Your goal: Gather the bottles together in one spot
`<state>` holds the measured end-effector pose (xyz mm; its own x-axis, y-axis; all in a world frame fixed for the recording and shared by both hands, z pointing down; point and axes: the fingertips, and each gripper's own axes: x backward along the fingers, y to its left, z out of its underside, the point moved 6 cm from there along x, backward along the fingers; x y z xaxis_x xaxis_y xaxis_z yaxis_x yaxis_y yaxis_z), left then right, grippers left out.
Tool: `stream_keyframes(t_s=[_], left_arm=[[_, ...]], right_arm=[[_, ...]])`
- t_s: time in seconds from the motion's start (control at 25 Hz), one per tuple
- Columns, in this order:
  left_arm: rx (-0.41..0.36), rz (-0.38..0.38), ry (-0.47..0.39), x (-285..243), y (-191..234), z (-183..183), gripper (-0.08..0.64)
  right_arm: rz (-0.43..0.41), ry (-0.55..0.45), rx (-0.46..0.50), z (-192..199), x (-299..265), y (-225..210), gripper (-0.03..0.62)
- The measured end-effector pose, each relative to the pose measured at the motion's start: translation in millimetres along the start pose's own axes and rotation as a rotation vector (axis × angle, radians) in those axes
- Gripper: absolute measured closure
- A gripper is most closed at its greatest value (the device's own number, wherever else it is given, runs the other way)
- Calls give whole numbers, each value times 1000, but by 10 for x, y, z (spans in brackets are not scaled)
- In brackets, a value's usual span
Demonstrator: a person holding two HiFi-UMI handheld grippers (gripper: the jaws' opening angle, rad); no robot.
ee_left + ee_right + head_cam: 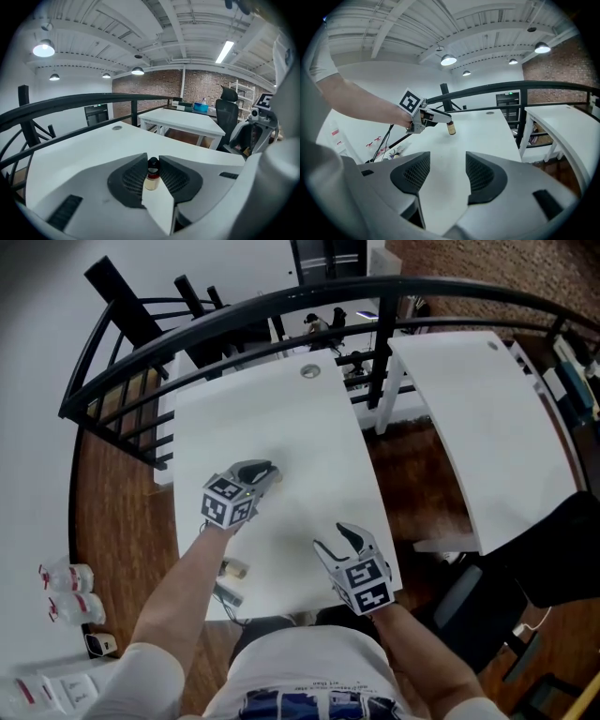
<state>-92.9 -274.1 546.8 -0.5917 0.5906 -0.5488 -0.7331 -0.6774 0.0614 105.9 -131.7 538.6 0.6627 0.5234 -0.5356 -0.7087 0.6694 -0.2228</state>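
My left gripper (261, 472) is shut on a small bottle (151, 176) with a black cap and amber liquid, and its jaws pinch the bottle just below the cap. The right gripper view shows that bottle (451, 128) hanging upright a little above the white table (319, 427), at the tip of my left gripper (442, 120). My right gripper (340, 542) is nearer the table's front right edge. It stands open (447, 176) with only bare tabletop between its jaws. A small amber thing (234, 568), perhaps another bottle, lies by the front left edge under my left arm.
A black curved railing (281, 304) runs behind the table. A second white table (487, 418) stands to the right across a gap of wooden floor. Two clear bottles with red labels (67, 592) lie far left, off the table. A dark chair (478, 606) is at lower right.
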Motion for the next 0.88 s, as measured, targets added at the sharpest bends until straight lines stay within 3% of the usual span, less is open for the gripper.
stream_keyframes(t_s=[0.2, 0.6, 0.88], left_arm=[[-45, 4, 24, -191, 53, 94, 485], [-65, 21, 64, -311, 106, 233, 485], [-34, 25, 63, -343, 123, 235, 483]], right_arm=[[6, 22, -16, 85, 20, -63, 337], [12, 29, -9, 65, -41, -141, 337], [10, 26, -7, 34, -109, -178, 337]])
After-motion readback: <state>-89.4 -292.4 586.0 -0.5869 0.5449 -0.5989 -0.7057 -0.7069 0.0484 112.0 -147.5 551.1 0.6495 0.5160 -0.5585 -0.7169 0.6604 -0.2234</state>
